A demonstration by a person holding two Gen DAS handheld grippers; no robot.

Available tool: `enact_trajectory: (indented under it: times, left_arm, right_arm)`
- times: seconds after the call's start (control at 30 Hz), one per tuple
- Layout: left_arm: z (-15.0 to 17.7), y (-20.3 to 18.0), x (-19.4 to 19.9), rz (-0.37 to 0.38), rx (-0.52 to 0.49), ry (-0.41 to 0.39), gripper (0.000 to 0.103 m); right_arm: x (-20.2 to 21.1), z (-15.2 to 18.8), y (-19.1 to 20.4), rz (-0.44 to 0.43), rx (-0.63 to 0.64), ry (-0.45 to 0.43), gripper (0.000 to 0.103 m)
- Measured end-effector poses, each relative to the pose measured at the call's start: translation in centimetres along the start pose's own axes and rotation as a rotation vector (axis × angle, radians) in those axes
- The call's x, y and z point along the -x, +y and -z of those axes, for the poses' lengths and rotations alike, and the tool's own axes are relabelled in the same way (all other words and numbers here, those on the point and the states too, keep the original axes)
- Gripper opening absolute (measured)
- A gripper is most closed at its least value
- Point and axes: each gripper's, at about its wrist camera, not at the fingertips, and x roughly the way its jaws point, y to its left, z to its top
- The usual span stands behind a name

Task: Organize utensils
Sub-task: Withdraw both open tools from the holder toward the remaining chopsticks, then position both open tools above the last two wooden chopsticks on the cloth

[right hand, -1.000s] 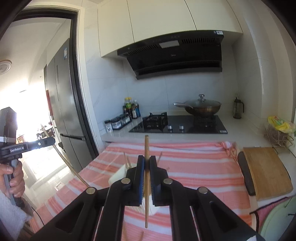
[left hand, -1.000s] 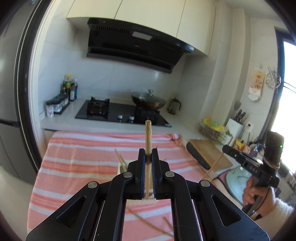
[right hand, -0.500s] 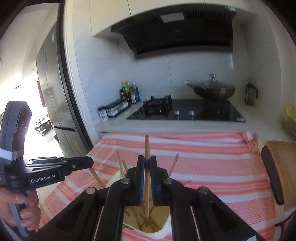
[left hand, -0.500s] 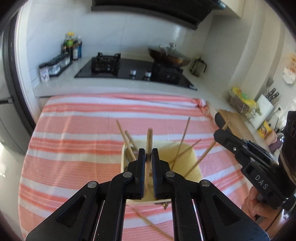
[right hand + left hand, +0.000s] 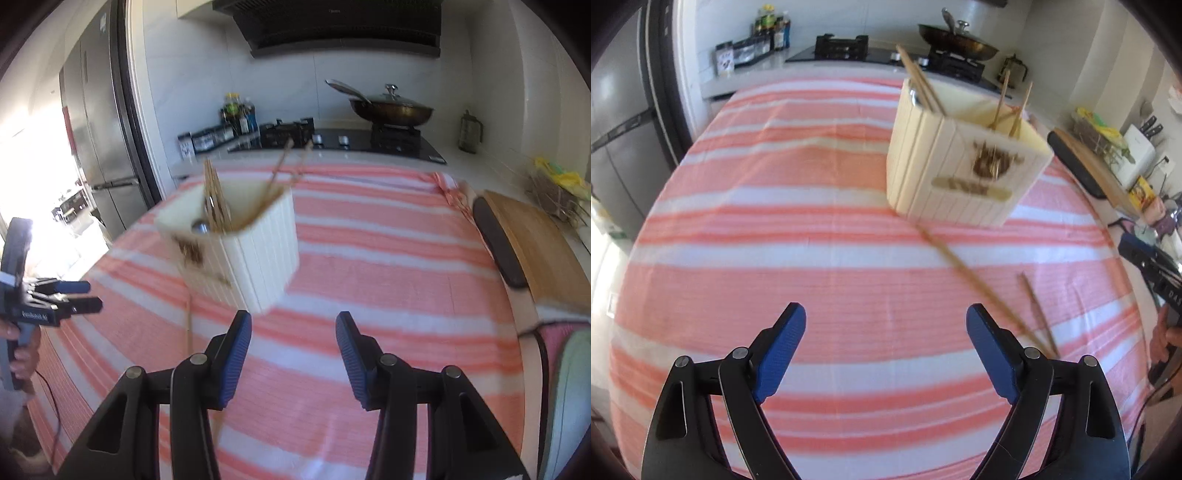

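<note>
A cream ribbed utensil holder (image 5: 964, 166) stands on the pink striped cloth (image 5: 775, 229) with several wooden chopsticks (image 5: 919, 83) sticking up from it; it also shows in the right wrist view (image 5: 236, 254). Two loose chopsticks lie on the cloth, a long one (image 5: 975, 280) and a short one (image 5: 1036, 306), in front of the holder. One lies left of my right gripper (image 5: 189, 321). My left gripper (image 5: 885, 328) is open and empty, low over the cloth. My right gripper (image 5: 293, 339) is open and empty, just in front of the holder.
A wooden cutting board (image 5: 532, 247) lies at the right edge of the cloth. Behind are a hob with a lidded wok (image 5: 391, 109), spice jars and bottles (image 5: 236, 114), and a fridge (image 5: 92, 147) on the left. A wire basket (image 5: 554, 188) stands at far right.
Both grippers have opened and let go of their chopsticks, which now stand in the holder. Both have drawn back and dropped low over the cloth.
</note>
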Motion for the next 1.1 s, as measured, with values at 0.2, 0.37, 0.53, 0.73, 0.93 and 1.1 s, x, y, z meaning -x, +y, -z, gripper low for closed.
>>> enact_trajectory:
  times: [0.2,0.37,0.53,0.73,0.93,1.1]
  left_arm:
    - [4.6,-2.1,-0.8,0.016,0.079,-0.018,0.09]
    - [2.1,-6.2,-1.1,0.02,0.061,-0.065,0.09]
    - [-0.8,-8.9,-4.7,0.015,0.13,-0.027,0.09]
    - [-0.2,-11.5,-8.4,-0.165,0.071,0.034,0.081]
    - [1.5,-12.6,-7.5,-0.14,-0.063,0.009,0.017]
    - [3.4,-10.4,-5.5,-0.064,-0.062,0.044,0.006]
  right_arm:
    - [2.3,10.3,-0.9,0.104,-0.042,0.115,0.05]
    - [5.1,12.9,-1.2,0.098,-0.126,0.064,0.05]
    - [5.6,13.1,-0.8,0.085,-0.152,0.027,0.05]
    - [6.1,14.1,0.5,0.045,-0.139,0.022,0.05]
    - [5.9,14.8,0.9,0.042,-0.129,0.046,0.05]
    - [5.1,14.1,2.1,0.027,-0.107,0.073,0.05]
